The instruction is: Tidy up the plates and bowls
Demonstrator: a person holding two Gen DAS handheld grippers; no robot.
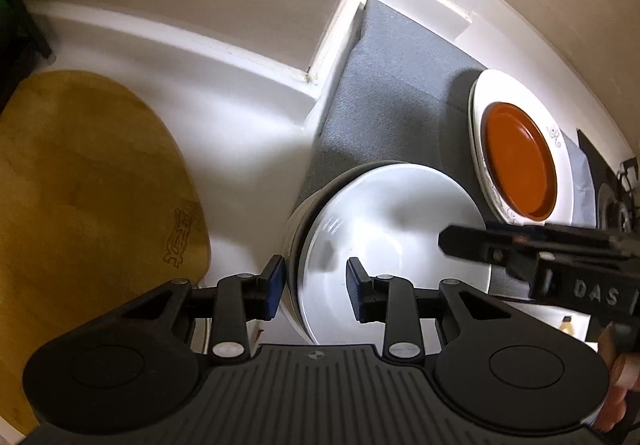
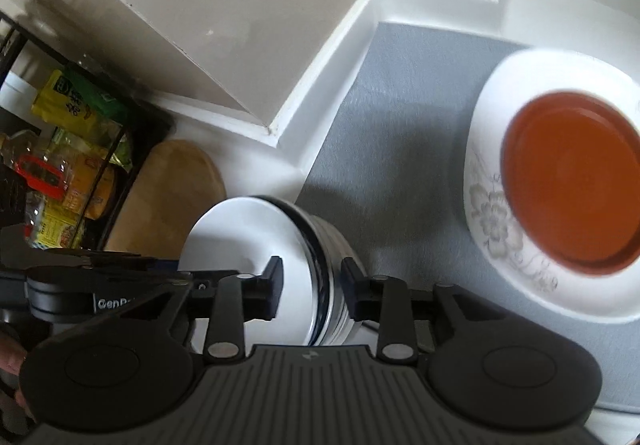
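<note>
1. Left wrist view is showing the white counter [image 1: 240, 101] running along the wall, with a grey mat [image 1: 384, 93] lying on its right part and a wooden board [image 1: 88, 173] lying on its left part.
2. On the mat, the flowered plate [image 1: 520, 93] is sitting near the right wall, carrying an orange plate [image 1: 520, 161] in its middle; the right wrist view is showing the same pair, flowered plate [image 2: 492, 213] under orange plate [image 2: 576, 181].
3. At the mat's left edge, a stack of white bowls [image 1: 396, 221] is standing, its outer bowl showing dark stripes [image 2: 332, 245] in the right wrist view.
4. The left gripper [image 1: 316, 285] is reaching over the stack's near rim with its jaws standing partly apart, one blue-padded finger [image 1: 274, 281] outside the bowl wall and the other inside the top bowl; whether the pads are pressing the rim, I cannot tell.
5. The right gripper [image 2: 312, 285] is straddling the opposite rim of the white bowls [image 2: 256, 241], jaws likewise partly apart, one finger over the white inside and one beside the striped wall; contact is not clear here either.
6. A wire rack of food packets [image 2: 68, 149] is standing at the far left, behind the board.
</note>
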